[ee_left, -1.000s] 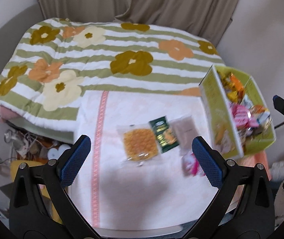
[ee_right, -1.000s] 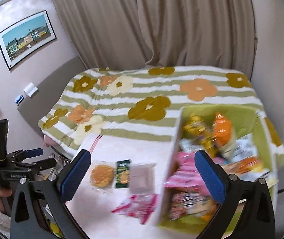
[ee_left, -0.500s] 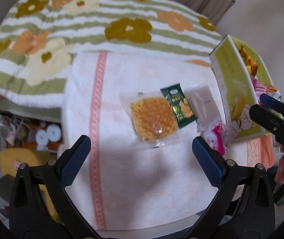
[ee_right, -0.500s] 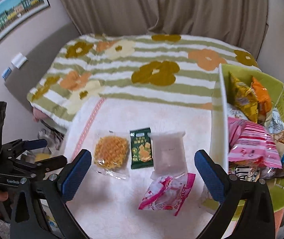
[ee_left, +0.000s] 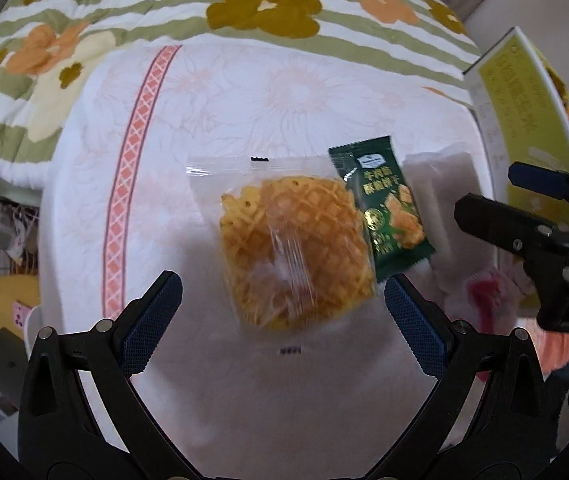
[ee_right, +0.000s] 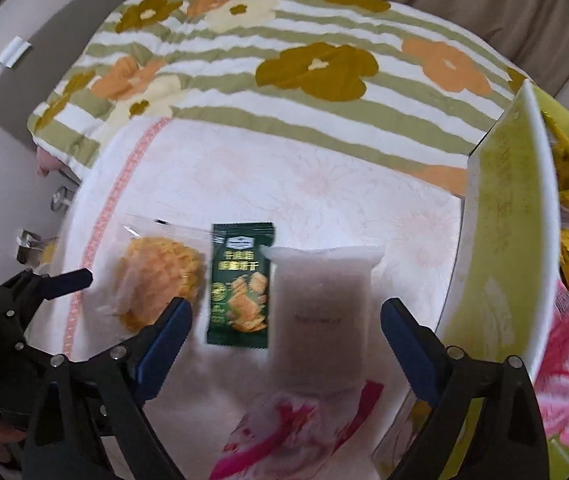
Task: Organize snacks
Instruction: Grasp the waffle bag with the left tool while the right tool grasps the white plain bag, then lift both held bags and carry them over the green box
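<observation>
Four snacks are laid side by side on a white towel (ee_left: 244,100) with a pink stripe, which is spread over a flowered blanket (ee_right: 284,40) on a bed. A waffle cookie in a clear wrapper (ee_left: 292,248) is seen at the left of the row. Just beside it, touching its edge, a dark green cracker packet (ee_right: 240,284) is laid. Next to that, a frosted white packet (ee_right: 320,312) is found, and a pink packet (ee_right: 284,432) is partly tucked under its near end. At the right edge of the towel, a yellow-green box (ee_right: 496,240) is filled with more snacks.

The left gripper (ee_left: 282,320) is held wide open above the waffle cookie, and nothing is touched by its pads. The right gripper (ee_right: 284,332) is pointed down over the green and white packets. Its jaws are being closed, but both packets are still left free between them.
</observation>
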A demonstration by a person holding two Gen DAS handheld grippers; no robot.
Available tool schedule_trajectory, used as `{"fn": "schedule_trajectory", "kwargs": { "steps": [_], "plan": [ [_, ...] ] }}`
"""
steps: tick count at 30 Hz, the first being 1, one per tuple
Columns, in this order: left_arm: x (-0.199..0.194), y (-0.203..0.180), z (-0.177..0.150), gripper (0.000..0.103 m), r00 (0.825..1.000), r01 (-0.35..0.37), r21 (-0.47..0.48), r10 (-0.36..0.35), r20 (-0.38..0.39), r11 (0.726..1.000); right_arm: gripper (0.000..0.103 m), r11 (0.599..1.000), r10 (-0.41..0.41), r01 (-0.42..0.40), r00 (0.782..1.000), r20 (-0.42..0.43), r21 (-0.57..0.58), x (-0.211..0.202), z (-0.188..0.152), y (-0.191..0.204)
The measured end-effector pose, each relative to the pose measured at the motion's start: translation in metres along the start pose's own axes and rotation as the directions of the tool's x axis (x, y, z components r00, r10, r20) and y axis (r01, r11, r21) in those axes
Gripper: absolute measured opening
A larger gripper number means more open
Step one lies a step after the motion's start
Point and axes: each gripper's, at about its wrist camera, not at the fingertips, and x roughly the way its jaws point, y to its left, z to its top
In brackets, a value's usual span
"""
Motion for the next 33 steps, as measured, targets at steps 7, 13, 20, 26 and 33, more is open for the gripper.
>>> {"fn": "schedule_trajectory", "kwargs": {
  "steps": [7, 13, 20, 26, 33],
  "plan": [
    [0.024, -0.008, 0.006, 0.101, 1.000, -0.016, -0.027, 0.015, -0.015, 1.000, 0.086, 1.000, -0.023, 0.023, 0.997, -0.072, -0.003, 0.020, 0.000, -0.012],
    [0.030, -0.014, 0.009, 0.095, 0.996, -0.087, -0.003, 0.087, 0.001, 0.996, 0.082, 0.999, -0.033, 0.033, 0.993, -0.114, -0.003, 0.033, -0.001, -0.016],
    [0.025, -0.012, 0.011, 0.077, 0.993, -0.116, 0.012, 0.116, 0.025, 0.993, 0.073, 0.999, -0.029, 0.032, 0.988, -0.150, 0.012, 0.040, 0.000, -0.023],
    [0.014, -0.004, 0.010, 0.073, 0.995, -0.093, -0.013, 0.094, 0.043, 0.996, 0.073, 0.999, -0.036, 0.039, 0.985, -0.171, 0.014, 0.044, -0.002, -0.021],
    [0.002, 0.000, 0.015, 0.073, 0.992, -0.102, -0.015, 0.102, 0.068, 0.995, 0.068, 0.999, -0.019, 0.026, 0.983, -0.185, 0.039, 0.053, -0.004, -0.022]
  ]
}}
